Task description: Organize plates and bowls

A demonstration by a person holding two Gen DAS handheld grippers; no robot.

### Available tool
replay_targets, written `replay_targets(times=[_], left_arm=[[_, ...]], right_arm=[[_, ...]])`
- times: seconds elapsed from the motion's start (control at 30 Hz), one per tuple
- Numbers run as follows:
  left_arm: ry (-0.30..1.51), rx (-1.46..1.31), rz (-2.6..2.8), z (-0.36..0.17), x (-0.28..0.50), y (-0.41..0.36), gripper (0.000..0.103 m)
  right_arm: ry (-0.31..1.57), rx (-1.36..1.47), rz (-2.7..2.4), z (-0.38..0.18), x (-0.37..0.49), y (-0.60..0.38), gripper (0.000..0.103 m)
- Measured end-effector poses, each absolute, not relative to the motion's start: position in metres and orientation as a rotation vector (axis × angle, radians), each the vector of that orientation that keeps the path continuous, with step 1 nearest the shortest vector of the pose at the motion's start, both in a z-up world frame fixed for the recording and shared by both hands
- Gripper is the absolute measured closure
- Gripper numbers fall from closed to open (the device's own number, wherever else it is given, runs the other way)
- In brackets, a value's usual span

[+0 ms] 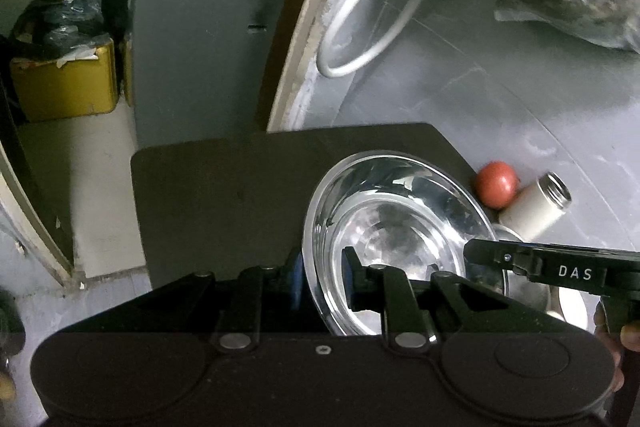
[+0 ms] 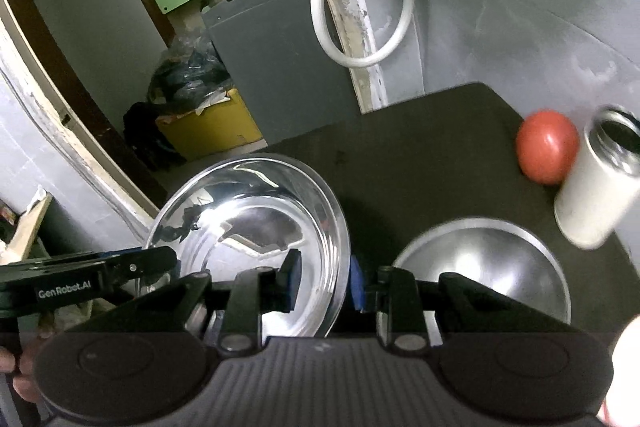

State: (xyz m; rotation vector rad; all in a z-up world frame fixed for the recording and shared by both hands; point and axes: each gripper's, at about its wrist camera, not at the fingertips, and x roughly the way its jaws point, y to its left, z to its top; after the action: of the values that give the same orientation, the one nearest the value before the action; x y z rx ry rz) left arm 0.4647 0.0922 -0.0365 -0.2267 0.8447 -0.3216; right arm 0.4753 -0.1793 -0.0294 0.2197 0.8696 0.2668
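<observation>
right gripper [image 2: 322, 283]: fingers on both sides of the shiny plate's [image 2: 256, 227] right rim | bowl [image 2: 492, 267]: just right of plate, near table's [image 2: 420, 155] front edge | tomato [image 2: 547, 151] and cup [image 2: 598, 183]: touching, right edge

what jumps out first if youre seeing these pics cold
A shiny steel plate is held tilted over the dark table, both grippers on its rim: left gripper, right gripper. Behind, a red tomato touches a lying white cup, with a steel bowl beside the plate.

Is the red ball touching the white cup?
Touching. In the left wrist view the red ball presses against the white cup, no gap visible between them.
</observation>
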Motion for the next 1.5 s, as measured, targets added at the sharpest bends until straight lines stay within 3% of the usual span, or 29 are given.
replay_targets(times=[0.4,1.0,1.5], left_arm=[[0.964,-0.187,-0.31,-0.058,0.413,0.089,0.078],[0.998,-0.042,-0.323,-0.063,0.409,0.051,0.069],[1.024,-0.035,-0.307,-0.067,0.41,0.046,0.066]], right_arm=[[0.939,0.234,0.242,-0.05,0.407,-0.173,0.072],[0.987,0.253,0.199,-0.059,0.378,-0.185,0.067],[0.984,0.211,0.205,-0.055,0.375,-0.177,0.048]])
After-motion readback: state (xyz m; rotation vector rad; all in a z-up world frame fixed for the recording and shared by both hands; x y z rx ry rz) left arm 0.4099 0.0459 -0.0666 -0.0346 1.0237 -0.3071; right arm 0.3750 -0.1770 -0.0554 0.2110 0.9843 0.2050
